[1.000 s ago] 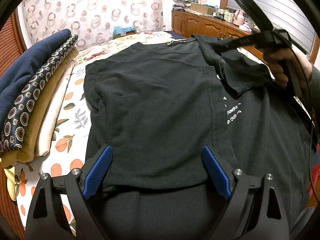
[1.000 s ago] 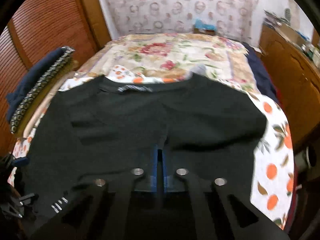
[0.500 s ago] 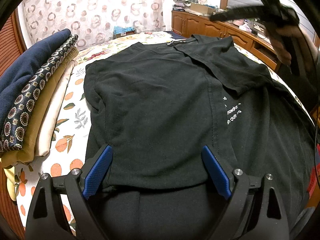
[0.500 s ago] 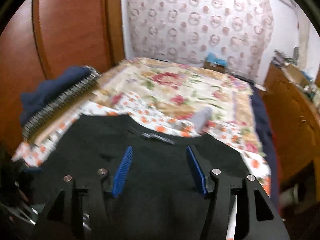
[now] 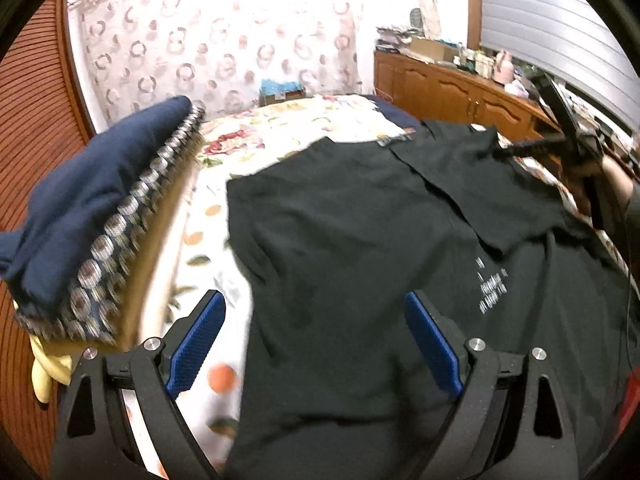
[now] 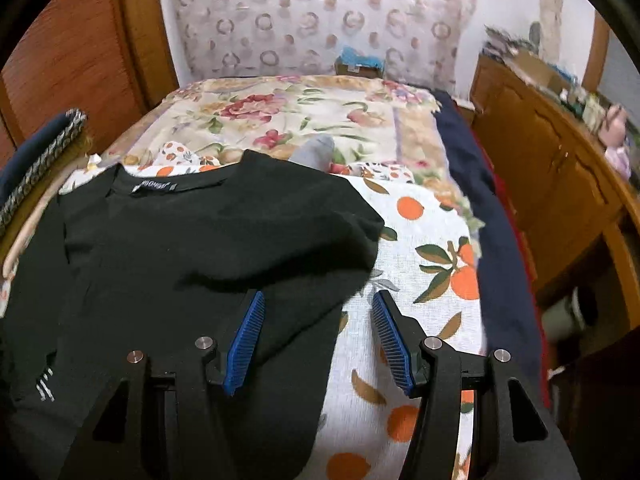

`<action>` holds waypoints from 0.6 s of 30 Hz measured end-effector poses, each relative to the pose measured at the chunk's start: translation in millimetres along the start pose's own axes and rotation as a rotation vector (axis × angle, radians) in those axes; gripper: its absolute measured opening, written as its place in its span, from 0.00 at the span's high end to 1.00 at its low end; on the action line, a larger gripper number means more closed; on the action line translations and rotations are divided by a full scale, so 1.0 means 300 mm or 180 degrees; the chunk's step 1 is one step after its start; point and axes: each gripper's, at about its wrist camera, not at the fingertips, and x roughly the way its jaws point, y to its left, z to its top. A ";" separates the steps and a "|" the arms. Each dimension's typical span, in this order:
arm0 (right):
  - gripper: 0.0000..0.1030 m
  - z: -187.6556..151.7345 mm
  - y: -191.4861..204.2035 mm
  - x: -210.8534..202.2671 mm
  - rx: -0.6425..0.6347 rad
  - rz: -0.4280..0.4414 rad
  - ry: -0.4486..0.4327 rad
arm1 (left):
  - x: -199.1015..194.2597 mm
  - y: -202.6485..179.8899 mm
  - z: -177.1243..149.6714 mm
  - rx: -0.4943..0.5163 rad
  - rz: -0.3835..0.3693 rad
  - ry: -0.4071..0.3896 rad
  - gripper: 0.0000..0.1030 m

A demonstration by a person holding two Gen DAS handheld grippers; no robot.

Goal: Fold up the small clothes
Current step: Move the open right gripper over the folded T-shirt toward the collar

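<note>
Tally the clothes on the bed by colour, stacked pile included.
Black: 1, the T-shirt
Navy: 1, top of the pile
Navy patterned: 1
Tan: 1
Pale yellow: 1
Total: 5 visible; others may be hidden.

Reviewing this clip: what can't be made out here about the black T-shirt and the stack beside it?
- White print on the black T-shirt: blurred in left wrist view, cut off in right wrist view.
- Shirt hem: hidden behind the left gripper and right gripper.
- Folded stack: motion-blurred; lower layers mostly covered.

Bed [image 6: 404,248] with fruit-print sheet; black t-shirt [image 6: 208,240] at 9 o'clock, folded clothes stack [image 5: 100,216] at 10.
</note>
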 end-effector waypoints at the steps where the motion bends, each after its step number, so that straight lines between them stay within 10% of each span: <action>1: 0.43 0.009 -0.005 -0.001 0.0040 0.0053 -0.0015 | 0.013 0.020 0.021 -0.0027 0.0024 0.0009 0.11; 18: 0.43 -0.018 0.007 0.008 -0.0181 0.0001 -0.0152 | 0.264 0.156 0.179 -0.0316 0.0248 0.0375 0.37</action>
